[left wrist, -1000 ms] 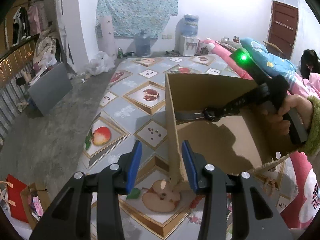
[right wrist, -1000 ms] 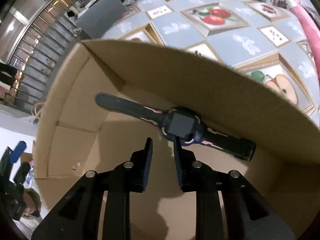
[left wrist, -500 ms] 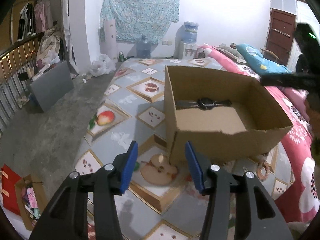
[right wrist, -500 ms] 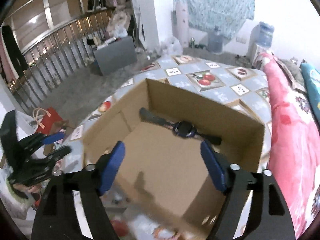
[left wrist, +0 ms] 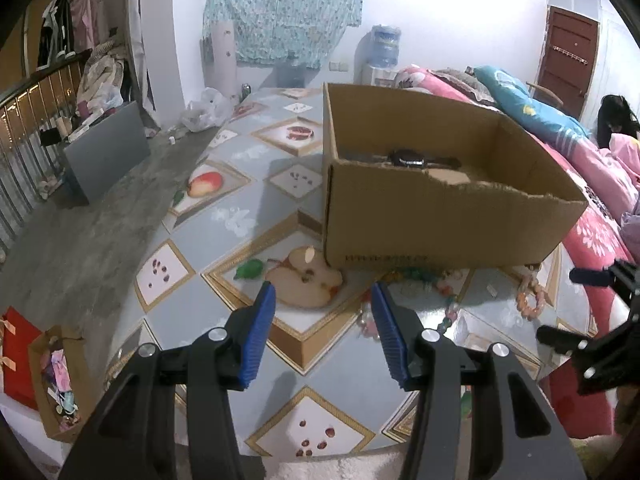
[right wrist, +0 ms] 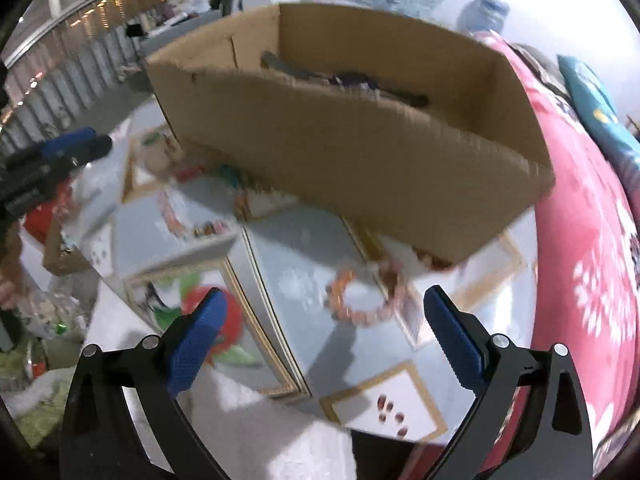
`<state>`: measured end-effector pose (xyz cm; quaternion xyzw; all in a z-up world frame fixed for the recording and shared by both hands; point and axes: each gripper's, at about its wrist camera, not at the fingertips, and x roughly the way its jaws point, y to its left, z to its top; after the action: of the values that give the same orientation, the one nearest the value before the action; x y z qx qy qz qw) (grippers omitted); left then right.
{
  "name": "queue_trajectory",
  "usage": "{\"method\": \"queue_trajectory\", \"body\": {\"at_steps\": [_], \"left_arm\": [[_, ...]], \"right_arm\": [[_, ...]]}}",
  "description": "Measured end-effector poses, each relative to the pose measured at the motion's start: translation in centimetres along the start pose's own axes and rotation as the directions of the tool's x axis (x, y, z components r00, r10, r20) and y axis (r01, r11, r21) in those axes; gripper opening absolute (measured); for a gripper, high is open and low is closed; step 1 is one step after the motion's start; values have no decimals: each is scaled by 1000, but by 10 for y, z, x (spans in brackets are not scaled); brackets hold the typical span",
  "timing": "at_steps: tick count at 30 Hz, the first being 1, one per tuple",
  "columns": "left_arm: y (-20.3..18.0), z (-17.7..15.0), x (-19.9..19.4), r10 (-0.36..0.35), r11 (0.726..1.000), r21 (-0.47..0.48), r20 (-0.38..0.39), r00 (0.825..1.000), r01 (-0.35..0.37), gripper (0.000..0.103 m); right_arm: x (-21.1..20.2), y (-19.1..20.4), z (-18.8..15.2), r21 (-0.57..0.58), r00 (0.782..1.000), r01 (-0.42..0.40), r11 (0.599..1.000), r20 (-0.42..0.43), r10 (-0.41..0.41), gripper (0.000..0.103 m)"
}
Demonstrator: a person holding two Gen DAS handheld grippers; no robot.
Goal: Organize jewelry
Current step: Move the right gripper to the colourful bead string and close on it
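Note:
An open cardboard box [left wrist: 440, 216] stands on the fruit-patterned table [left wrist: 240, 216]; a dark wristwatch [left wrist: 408, 158] lies inside it, also seen blurred in the right wrist view [right wrist: 352, 80]. An orange bead bracelet [right wrist: 360, 300] lies in front of the box [right wrist: 340, 148], also in the left wrist view [left wrist: 530, 300]. Colourful bead jewelry [left wrist: 416, 276] lies at the box's near edge. My left gripper [left wrist: 323, 320] is open and empty above the table. My right gripper [right wrist: 322, 320] is wide open and empty, just above the bracelet; it shows at the right in the left wrist view [left wrist: 576, 308].
A pink floral blanket [right wrist: 580, 240] lies right of the table. The table's near edge [left wrist: 280, 452] is just below my left gripper. A grey panel [left wrist: 104, 152], a red bag [left wrist: 20, 352] and clutter stand on the concrete floor at left.
My right gripper let go of the watch in the box, opened wide, pulled out and came down in front of the box over the bracelet. My left gripper backed off and opened wider.

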<state>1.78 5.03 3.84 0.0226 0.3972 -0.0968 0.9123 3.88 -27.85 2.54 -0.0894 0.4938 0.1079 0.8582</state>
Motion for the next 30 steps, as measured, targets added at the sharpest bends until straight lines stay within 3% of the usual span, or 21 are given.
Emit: {"method": "queue_trajectory", "body": {"at_steps": [3,8,10,12,16,24,30], "left_arm": [[0,-2,1,10,1000,0,-4,1000,-10,48],[-1,-3,2,15,1000,3,-3,1000,-15,48],[-2,-3,4,14,1000,4,-8,1000,-14,49],[-4,-5,7,18,1000,7,-14,1000,-18,49],[-6,-8,11,32,999,19,-19,999,-32,49],[-11,-15,23,66,997,39,-35,997,-64,51],[-20,-19,37,57,997,61,-55,997,-54,51]], "right_arm": [[-1,2,-7,17,998,55,998,9,-55,94],[-15,5,-18,17,993,26,1000,117,-28,95],[-12,8,-24,2,994,-14,1000,113,13,95],[-13,10,-26,4,993,6,1000,121,-6,95],[-33,14,-27,-4,971,8,1000,239,-7,95],[-34,-5,-25,105,964,-101,989,257,71,94],[-19,-6,-20,166,966,-195,967,205,159,73]]}}
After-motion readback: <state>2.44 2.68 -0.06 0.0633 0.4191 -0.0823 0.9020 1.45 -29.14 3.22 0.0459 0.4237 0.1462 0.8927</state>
